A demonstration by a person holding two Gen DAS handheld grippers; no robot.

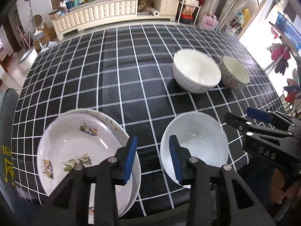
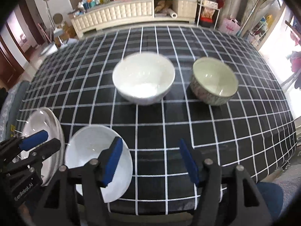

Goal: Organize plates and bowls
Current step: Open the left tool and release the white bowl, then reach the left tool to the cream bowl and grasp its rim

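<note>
So the table (image 2: pixel 235 131) has a black-and-white grid cloth, with everything sitting mouth-up, nothing tipped over. Near edge: a stack of flowery plates (image 1: pixel 75 146) on the left, with a small white bowl (image 1: pixel 195 146) just beside it on the right. Further back there's a bigger white bowl (image 2: pixel 144 78) and, near it on the right, a patterned bowl (image 2: pixel 214 81) with a greenish inside. They're all round, so no real long axis. The left gripper (image 1: pixel 153 158) hovers over the gap between plates and small bowl, jaws apart, empty. The right gripper (image 2: pixel 150 162) is spread wide, holding nothing.
</note>
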